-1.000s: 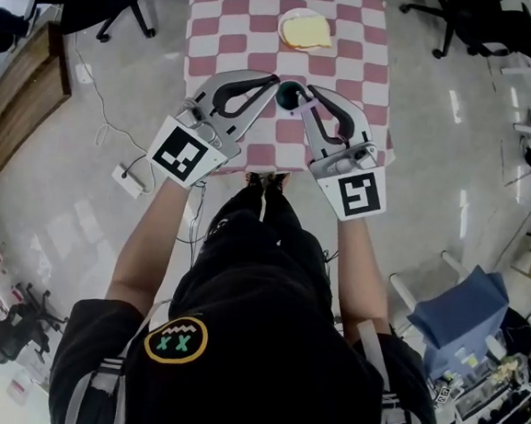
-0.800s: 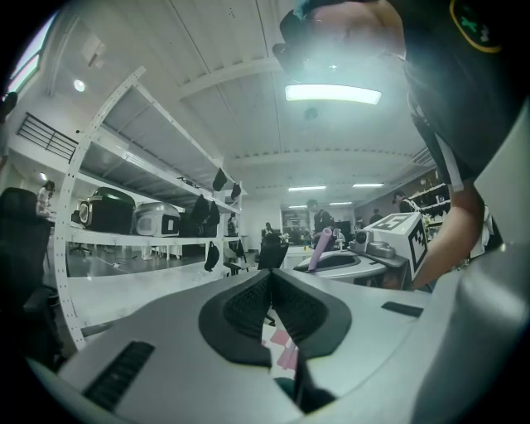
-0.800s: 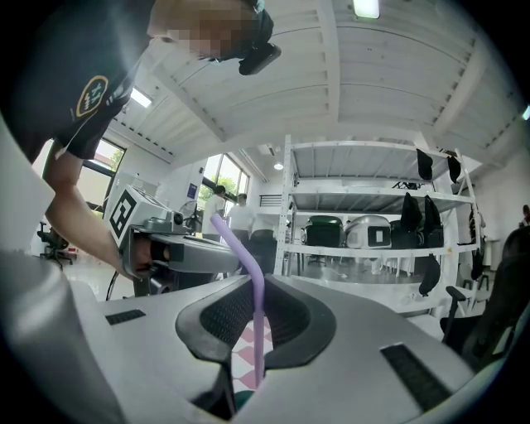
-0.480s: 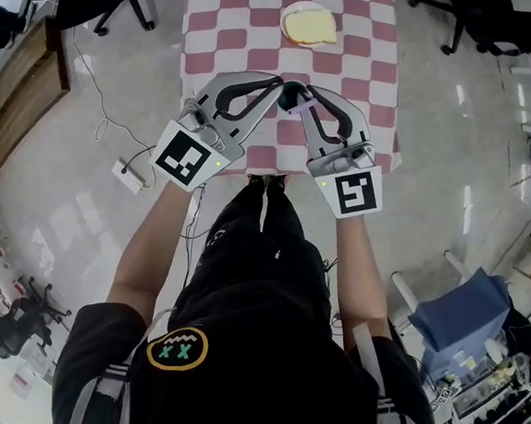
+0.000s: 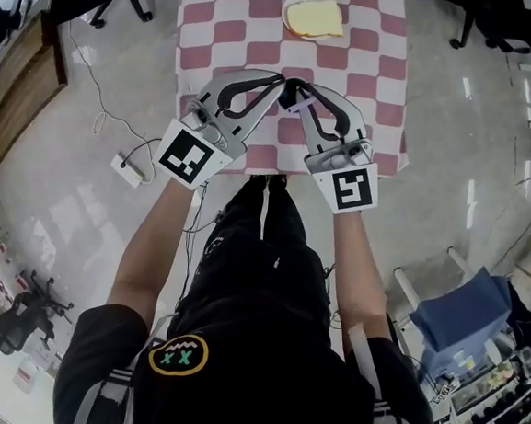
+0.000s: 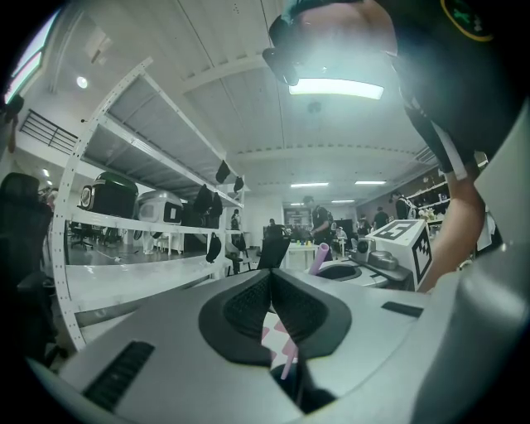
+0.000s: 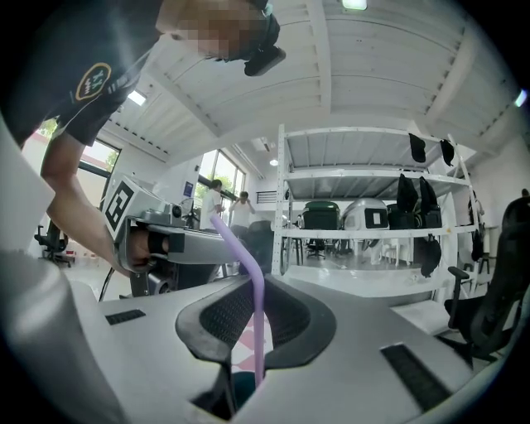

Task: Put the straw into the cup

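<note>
A purple bendy straw point(image 7: 257, 319) stands upright between the pads of my right gripper point(image 7: 257, 286), which is shut on it. Its lower end reaches down to the dark teal cup point(image 7: 240, 389) under the jaws. In the head view both grippers meet tip to tip over the near part of the checkered table point(image 5: 374, 77), left gripper point(image 5: 282, 77) beside right gripper point(image 5: 300, 86), and they hide most of the cup. The left gripper point(image 6: 272, 277) has its pads together with nothing seen between them. Through the gap under it the straw point(image 6: 288, 364) and the cup point(image 6: 313, 397) show.
A white plate point(image 5: 312, 17) with a yellow slice sits at the table's far side. Office chairs stand at the far corners, a wooden bench at the left, and a power strip point(image 5: 127, 169) lies on the floor. My legs are against the table's near edge.
Both grippers have sunk together toward the table, staying tip to tip. The straw has gone down with the right gripper toward the cup.
</note>
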Motion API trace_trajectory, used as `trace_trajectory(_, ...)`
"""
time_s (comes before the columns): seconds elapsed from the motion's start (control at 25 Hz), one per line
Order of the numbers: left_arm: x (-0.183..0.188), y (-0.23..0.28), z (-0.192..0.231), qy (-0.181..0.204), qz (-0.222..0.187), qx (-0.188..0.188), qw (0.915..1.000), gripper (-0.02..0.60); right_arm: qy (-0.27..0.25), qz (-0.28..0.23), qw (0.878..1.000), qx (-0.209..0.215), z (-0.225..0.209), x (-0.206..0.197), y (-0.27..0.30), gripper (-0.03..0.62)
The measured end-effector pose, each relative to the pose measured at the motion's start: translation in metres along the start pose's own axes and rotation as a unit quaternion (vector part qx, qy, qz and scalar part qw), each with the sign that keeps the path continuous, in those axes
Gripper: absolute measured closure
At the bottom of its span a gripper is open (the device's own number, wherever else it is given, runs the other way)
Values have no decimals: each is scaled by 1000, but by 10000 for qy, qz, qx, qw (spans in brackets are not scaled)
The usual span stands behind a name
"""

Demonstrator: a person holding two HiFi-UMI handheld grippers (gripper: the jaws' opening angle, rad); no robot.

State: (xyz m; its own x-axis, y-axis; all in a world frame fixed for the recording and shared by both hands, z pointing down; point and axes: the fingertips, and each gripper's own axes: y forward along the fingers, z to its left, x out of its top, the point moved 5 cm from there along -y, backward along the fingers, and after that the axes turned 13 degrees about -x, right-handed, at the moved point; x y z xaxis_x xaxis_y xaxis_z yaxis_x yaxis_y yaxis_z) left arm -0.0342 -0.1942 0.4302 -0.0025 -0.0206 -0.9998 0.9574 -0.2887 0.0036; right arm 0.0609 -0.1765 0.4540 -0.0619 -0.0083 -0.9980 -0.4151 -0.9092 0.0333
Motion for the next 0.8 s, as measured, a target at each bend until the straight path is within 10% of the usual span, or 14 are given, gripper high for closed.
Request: trace_trajectory(0.8, -65, 0, 8, -285, 213, 265, 9990, 561, 226, 259, 9994, -67, -8, -70, 4, 537)
